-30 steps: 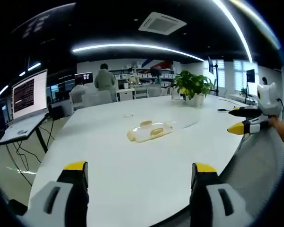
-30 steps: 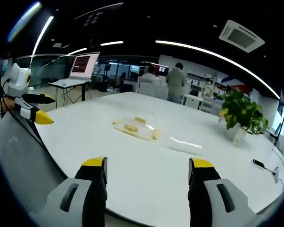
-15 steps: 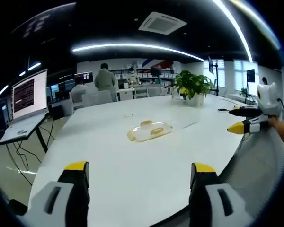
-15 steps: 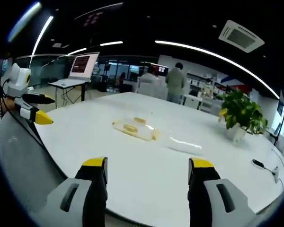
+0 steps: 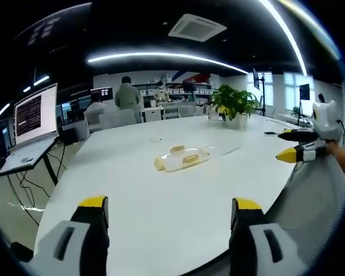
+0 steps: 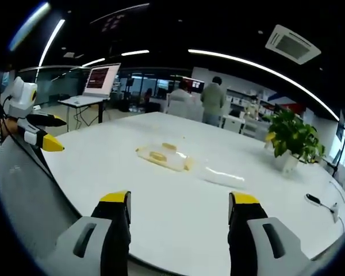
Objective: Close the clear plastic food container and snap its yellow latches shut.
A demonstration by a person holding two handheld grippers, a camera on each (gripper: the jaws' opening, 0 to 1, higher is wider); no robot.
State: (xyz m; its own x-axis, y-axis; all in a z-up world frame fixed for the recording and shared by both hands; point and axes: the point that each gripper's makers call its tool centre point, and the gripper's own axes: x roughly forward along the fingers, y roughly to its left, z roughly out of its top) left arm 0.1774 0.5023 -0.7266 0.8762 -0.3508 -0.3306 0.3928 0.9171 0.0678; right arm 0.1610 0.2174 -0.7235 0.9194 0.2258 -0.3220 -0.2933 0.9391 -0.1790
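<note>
A clear plastic food container (image 5: 181, 159) with yellow latches lies near the middle of the white table (image 5: 132, 195), well beyond both grippers. In the right gripper view the container (image 6: 163, 157) has its clear lid (image 6: 221, 175) lying flat to its right. My left gripper (image 5: 169, 211) stands open at the table's near edge with nothing between its jaws. My right gripper (image 6: 180, 206) is open too and holds nothing. The right gripper (image 5: 292, 146) also shows at the right of the left gripper view, and the left gripper (image 6: 43, 135) at the left of the right gripper view.
A potted plant (image 5: 234, 105) stands at the table's far side. A small dark object (image 6: 318, 200) lies near the table's edge. A laptop on a stand (image 5: 33, 123) is off to the left. People and desks fill the back of the room.
</note>
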